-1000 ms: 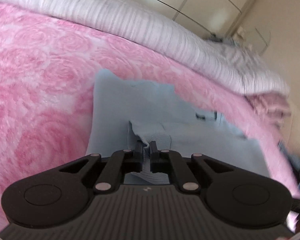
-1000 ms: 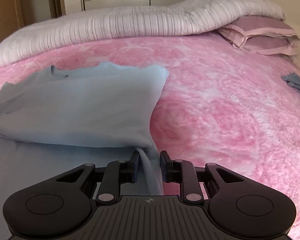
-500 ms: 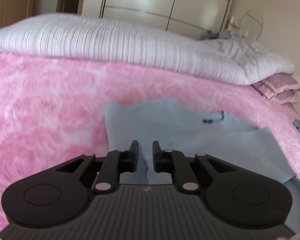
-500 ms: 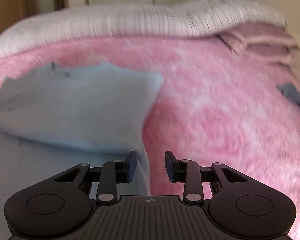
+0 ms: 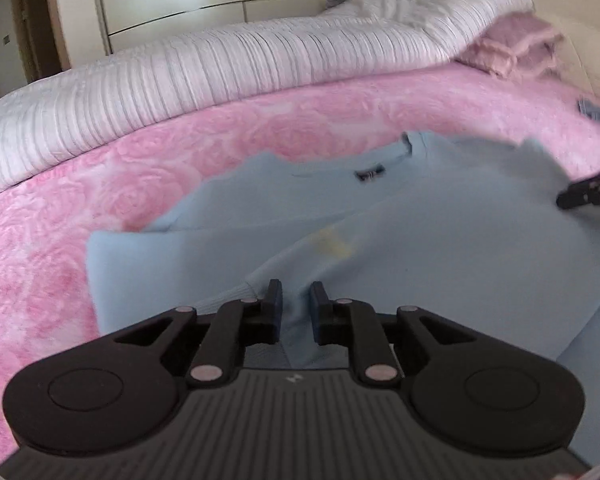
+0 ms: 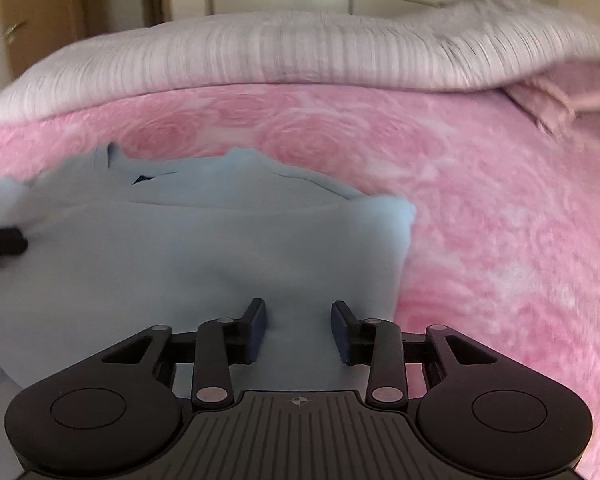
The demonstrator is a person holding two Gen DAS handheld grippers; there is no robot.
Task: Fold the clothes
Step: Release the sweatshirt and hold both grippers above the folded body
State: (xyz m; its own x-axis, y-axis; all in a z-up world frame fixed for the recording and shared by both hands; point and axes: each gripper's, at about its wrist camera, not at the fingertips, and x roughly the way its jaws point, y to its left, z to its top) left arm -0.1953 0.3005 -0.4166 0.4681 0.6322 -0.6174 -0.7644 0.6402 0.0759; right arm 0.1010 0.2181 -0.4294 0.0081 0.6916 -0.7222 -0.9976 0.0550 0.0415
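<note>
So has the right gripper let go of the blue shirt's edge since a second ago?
Yes. The right gripper is opening and has slid left off that edge, over the blue shirt, away from the pink bedspread.

Soft even daylight, strong fisheye bending at dark corners, motion blur throughout

The sweatshirt (image 5: 420,216) is plain pale blue, with a small dark label (image 5: 369,175) at its neck and a faint yellow mark (image 5: 332,243) on the front. The bedspread (image 5: 100,184) is pink with a rose pattern. The rolled duvet (image 5: 228,64) is white with fine ribbed stripes. The pillows (image 5: 512,46) are dusty pink. Both grippers (image 5: 296,304) (image 6: 299,326) are black.
</note>
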